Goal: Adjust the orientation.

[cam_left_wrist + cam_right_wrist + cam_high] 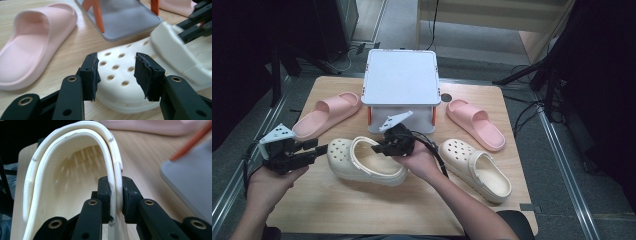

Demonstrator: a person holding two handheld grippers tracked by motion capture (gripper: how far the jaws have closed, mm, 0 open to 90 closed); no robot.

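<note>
A cream clog (pixel 362 165) with holes in its toe lies on the wooden table (pixel 362 212), toe to the left. My right gripper (pixel 379 147) is shut on the far wall of its opening. In the right gripper view the pads (pixel 103 192) pinch the cream rim and strap of the clog (pixel 70 182), with my right gripper (pixel 116 195) around that wall. My left gripper (pixel 314 146) stands open just left of the toe. In the left gripper view the holed toe (pixel 117 72) lies just beyond the parted jaws of my left gripper (pixel 116 75), untouched.
A second cream clog (pixel 477 167) lies at the right. A pink slide (pixel 324 115) rests at the back left, another pink slide (pixel 474 122) at the back right. A white box on orange legs (pixel 401 80) stands at the back middle, close behind the held clog.
</note>
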